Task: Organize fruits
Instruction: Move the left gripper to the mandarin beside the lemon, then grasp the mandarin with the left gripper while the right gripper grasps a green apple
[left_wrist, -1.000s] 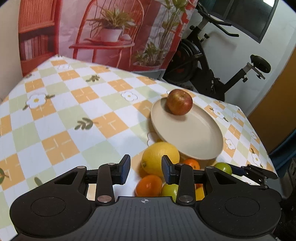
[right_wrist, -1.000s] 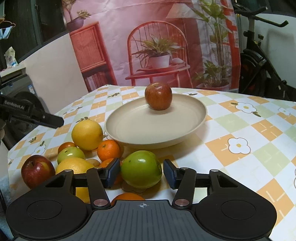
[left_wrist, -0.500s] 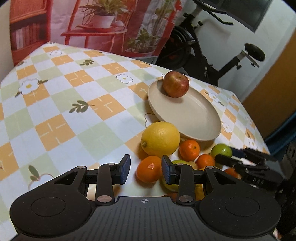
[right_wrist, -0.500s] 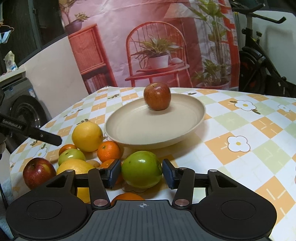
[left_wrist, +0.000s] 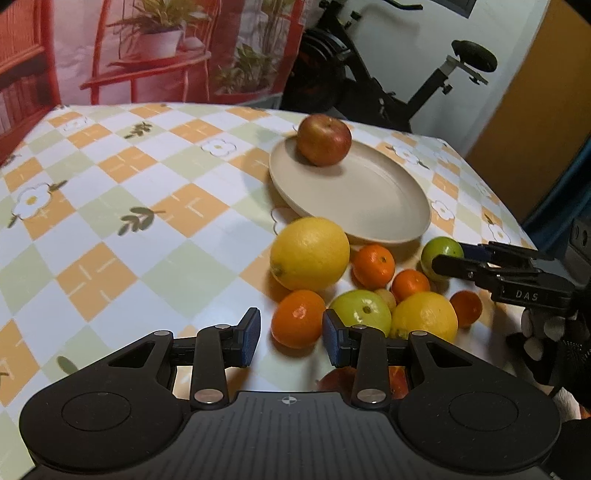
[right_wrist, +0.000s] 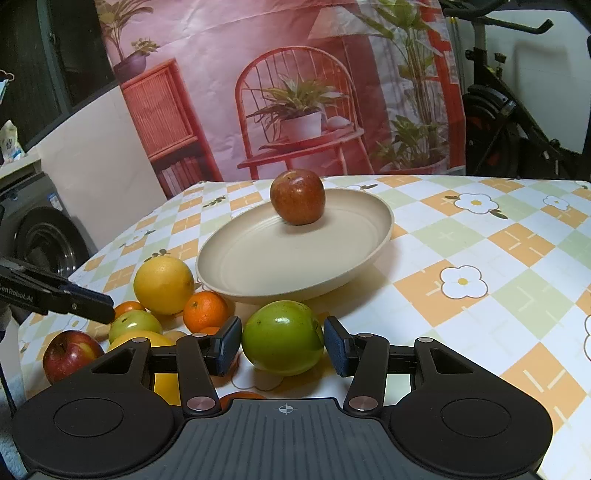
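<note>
Right gripper: my right gripper (right_wrist: 282, 345) brackets the round green apple (right_wrist: 282, 336); the blue pads (right_wrist: 229, 345) sit at its flanks with a sliver of gap on each side, so I judge it not yet clamped.
Left gripper: my left gripper (left_wrist: 290, 338) hovers empty, jaws apart, over the small orange tangerine (left_wrist: 298, 318), which shows beyond the tips and not between the pads.
Where the apple is: on the checked flowered tablecloth (right_wrist: 480, 251), just in front of the shallow beige plate (right_wrist: 236, 258), which holds one red apple (right_wrist: 297, 201).
How it should handle: firm, smooth, waxy skin — likely to slip if pinched above its widest girth. I'd take it at the equator with moderate squeeze; it looks heavy enough to roll out of a loose hold.
Around it: a big yellow citrus (right_wrist: 163, 285), a second tangerine (right_wrist: 205, 311), a smaller green fruit (right_wrist: 135, 325) and another red apple (right_wrist: 72, 355) crowd its left side.
In the way: the plate rim sits just behind the apple — it needs a lift over it. My other gripper works the same pile close by.
</note>
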